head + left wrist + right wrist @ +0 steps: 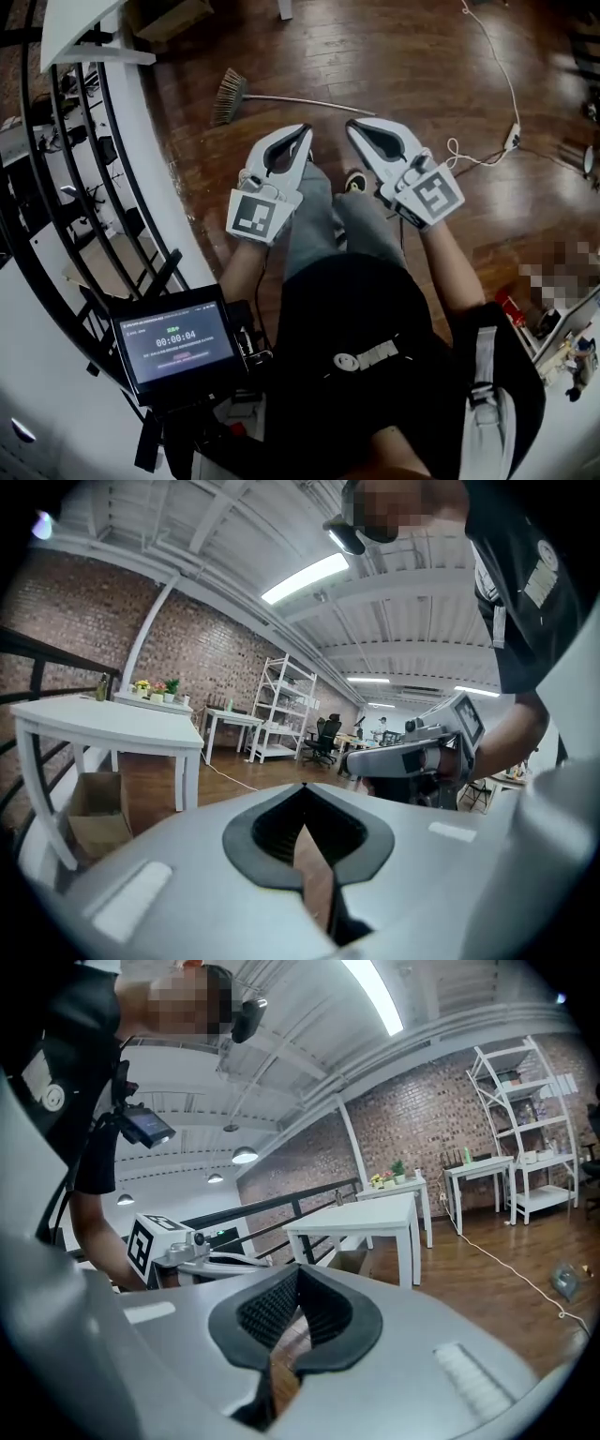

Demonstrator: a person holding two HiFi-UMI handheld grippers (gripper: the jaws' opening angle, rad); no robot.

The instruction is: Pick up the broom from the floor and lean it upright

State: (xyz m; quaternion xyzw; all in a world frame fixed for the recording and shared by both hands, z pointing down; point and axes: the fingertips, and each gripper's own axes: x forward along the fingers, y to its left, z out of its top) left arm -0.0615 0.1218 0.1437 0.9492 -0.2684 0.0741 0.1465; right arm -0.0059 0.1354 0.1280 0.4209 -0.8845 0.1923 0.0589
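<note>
The broom (281,99) lies flat on the wooden floor in the head view. Its bristle head (229,96) points left and the thin metal handle runs right. My left gripper (307,129) and right gripper (352,124) hover side by side just this side of the handle, above the person's knees, not touching it. Both are shut with nothing between the jaws. The left gripper view shows its own closed tip (302,787) and the right gripper (412,757) beyond it. From the right gripper view I see its closed tip (298,1267) and the left gripper (178,1247). Neither gripper view shows the broom.
A black railing (56,141) and a white ledge run down the left. A white table (103,726) with a cardboard box (94,813) under it stands at the far left. A white cable (497,66) and power strip (514,139) lie on the floor at right. A tablet (173,342) sits low left.
</note>
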